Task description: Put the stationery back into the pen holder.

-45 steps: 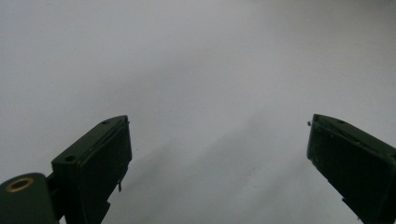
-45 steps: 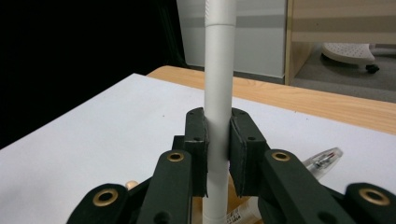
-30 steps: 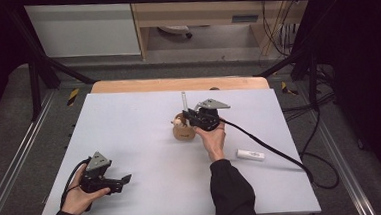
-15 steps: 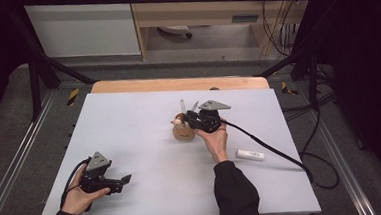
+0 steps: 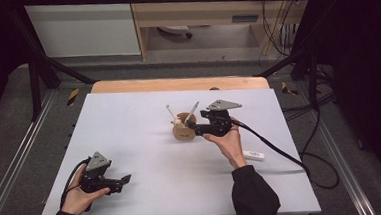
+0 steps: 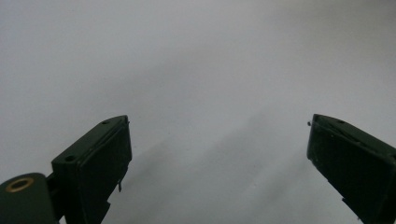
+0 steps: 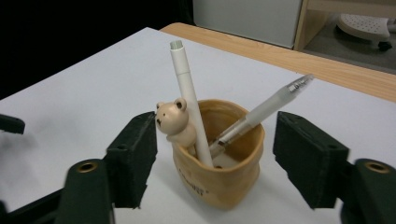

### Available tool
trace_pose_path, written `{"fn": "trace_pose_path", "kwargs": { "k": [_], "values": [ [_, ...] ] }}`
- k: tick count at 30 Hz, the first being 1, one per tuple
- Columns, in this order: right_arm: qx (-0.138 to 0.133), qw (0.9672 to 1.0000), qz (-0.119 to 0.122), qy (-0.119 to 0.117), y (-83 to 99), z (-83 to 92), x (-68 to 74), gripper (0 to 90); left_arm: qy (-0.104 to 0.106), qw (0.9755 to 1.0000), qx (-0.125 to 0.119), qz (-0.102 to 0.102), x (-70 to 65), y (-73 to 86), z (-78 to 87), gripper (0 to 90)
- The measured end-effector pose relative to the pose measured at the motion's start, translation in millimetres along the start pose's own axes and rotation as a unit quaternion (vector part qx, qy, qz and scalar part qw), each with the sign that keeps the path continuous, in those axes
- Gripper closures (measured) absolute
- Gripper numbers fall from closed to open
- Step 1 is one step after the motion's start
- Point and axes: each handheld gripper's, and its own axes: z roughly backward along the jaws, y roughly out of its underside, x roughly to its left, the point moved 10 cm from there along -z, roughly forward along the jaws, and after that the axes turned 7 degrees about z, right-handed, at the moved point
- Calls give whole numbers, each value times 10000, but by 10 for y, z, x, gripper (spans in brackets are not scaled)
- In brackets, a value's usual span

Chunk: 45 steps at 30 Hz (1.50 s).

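The tan pen cup point(image 7: 218, 161) stands mid-table holding a white pen point(image 7: 189, 100) and a clear pen point(image 7: 261, 112). The right gripper point(image 7: 215, 154) has just been opening; its jaws flank the cup untouching. Near-left, the left gripper point(image 6: 217, 154) gapes empty.

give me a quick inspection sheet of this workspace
surface: white tabletop, wooden strip along far edge
job's things: tan bear pen holder upright, with white pen and translucent pen leaning inside
clutter: small white item by the right forearm
grippers: right gripper open, jaws just opened, astride the holder, not pressing; left gripper open over bare table
cables: black cable trailing right
surroundings: white cabinet, wooden shelf, grey floor
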Motion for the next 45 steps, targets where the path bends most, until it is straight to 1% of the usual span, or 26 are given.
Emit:
{"fn": "trace_pose_path", "kwargs": {
  "k": [2,4,6,8,11,12,14,18,20,22,26,27,29,30,32,33,36,38,39,41,42,45],
  "values": [
    [125,9999,-26,-65,37,65,7,194,1,10000,5,-1,-2,1,-2,65],
    [290,9995,26,-102,98,146,1,139,1,10000,-11,18,-6,-3,-5,65],
    [441,9989,38,-132,165,214,-8,103,0,10000,-11,11,-6,-3,-5,65],
    [533,9984,62,-180,233,276,-16,68,0,10000,-11,6,-8,-3,-6,65],
    [694,9973,114,-195,349,365,-36,39,2,10000,-8,9,-9,-3,-9,65],
    [733,9970,154,-181,388,391,-53,32,7,10000,8,-5,-7,1,-9,65],
    [803,9964,154,-201,462,443,-70,16,-6,10000,18,3,-3,4,-13,64],
    [864,9959,191,-191,596,545,-108,17,5,10000,22,0,-9,2,-15,63],
    [885,9957,195,-169,657,595,-135,34,9,10000,20,2,-12,0,-16,62],
    [885,9959,108,-155,701,639,-159,49,6,10000,20,0,-8,-2,-17,61],
    [838,9965,40,-60,786,745,-263,129,-7,10000,18,26,7,-1,-17,61],
    [848,9964,-5,-33,811,771,-285,156,-10,10000,19,29,8,0,-17,61],
    [897,9959,-19,74,864,815,-346,195,-3,10000,19,27,4,1,-18,61],
    [922,9957,-23,105,904,848,-380,244,-7,10000,23,28,4,2,-20,61],
    [936,9954,-28,213,957,901,-444,309,-5,10000,31,21,0,3,-23,61],
    [938,9953,-40,220,979,930,-464,358,3,10000,30,15,-2,3,-24,61],
    [820,9962,-45,297,1007,1003,-520,471,-8,10000,45,16,0,8,-27,61],
    [828,9957,-87,394,1042,1059,-561,537,-14,10000,54,3,-1,10,-28,61],
    [822,9958,-79,403,1057,1081,-579,577,-10,10000,54,3,-4,10,-28,61],
    [813,9955,-126,466,1093,1122,-607,633,-2,10000,61,-4,-9,11,-32,61],
    [831,9952,-111,497,1113,1135,-624,660,-6,10000,57,3,-11,10,-34,61],
    [898,9937,-196,649,1203,1185,-684,742,-3,10000,59,-6,-13,10,-33,61]
  ]
}}
